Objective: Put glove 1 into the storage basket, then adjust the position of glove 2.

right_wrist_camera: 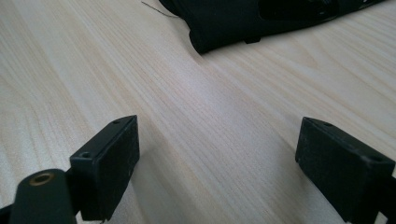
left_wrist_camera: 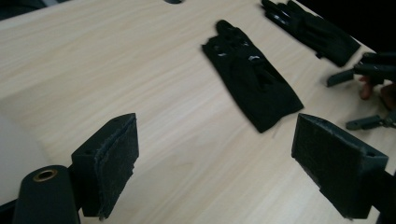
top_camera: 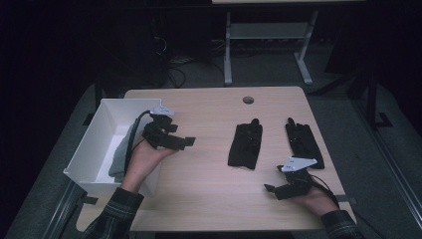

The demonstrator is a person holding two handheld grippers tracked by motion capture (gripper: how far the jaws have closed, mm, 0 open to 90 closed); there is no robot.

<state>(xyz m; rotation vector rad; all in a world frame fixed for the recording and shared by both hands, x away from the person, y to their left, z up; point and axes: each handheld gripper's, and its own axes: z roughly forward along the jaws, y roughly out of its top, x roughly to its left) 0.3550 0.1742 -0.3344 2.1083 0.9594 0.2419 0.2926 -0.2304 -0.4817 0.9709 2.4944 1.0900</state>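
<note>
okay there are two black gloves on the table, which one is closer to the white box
The left black glove, lying mid-table. The other black glove lies farther right, near the table's right edge, so it is farther from the white box at the left.

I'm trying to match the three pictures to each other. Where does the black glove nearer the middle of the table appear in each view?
High view: the middle glove lies centre-right on the table, left of the second glove.
Left gripper view: upper centre, beyond the open jaws.
Right gripper view: a black glove edge at the top; which glove, I cannot tell.
Shared landmark: the pale wood grain of the table.
</note>
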